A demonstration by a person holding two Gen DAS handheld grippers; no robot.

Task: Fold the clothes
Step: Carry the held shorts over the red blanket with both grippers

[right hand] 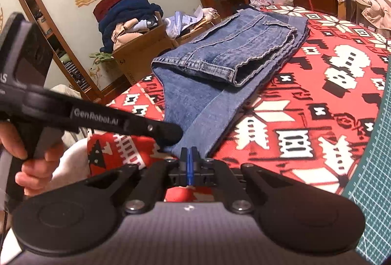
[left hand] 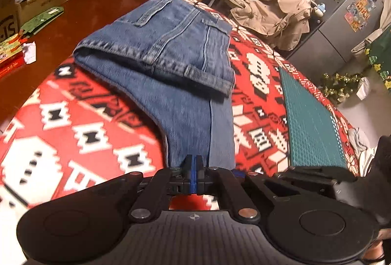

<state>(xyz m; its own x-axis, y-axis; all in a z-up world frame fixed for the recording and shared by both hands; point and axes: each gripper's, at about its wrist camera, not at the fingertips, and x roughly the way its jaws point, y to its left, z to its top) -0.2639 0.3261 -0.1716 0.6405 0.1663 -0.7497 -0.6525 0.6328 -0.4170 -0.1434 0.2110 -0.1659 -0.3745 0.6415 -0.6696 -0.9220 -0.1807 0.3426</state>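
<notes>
A pair of blue jeans (left hand: pixel 171 57) lies on a red patterned blanket (left hand: pixel 73 118). The waist part is folded back over the legs, and the near leg end narrows toward me. My left gripper (left hand: pixel 194 162) is shut, its blue pads pinching that near denim edge. In the right wrist view the same jeans (right hand: pixel 220 57) run away from my right gripper (right hand: pixel 188 155), which is shut on the edge beside it. The left gripper (right hand: pixel 171 134) shows there from the side, its tip on the denim corner, with a hand (right hand: pixel 24 157) on its handle.
A green cutting mat (left hand: pixel 310 118) lies on the blanket right of the jeans. A beige jacket (left hand: pixel 273 11) hangs over a chair beyond the table, near a grey fridge (left hand: pixel 347 20). Cardboard boxes (right hand: pixel 139 52) with clothes and papers stand on the floor to the left.
</notes>
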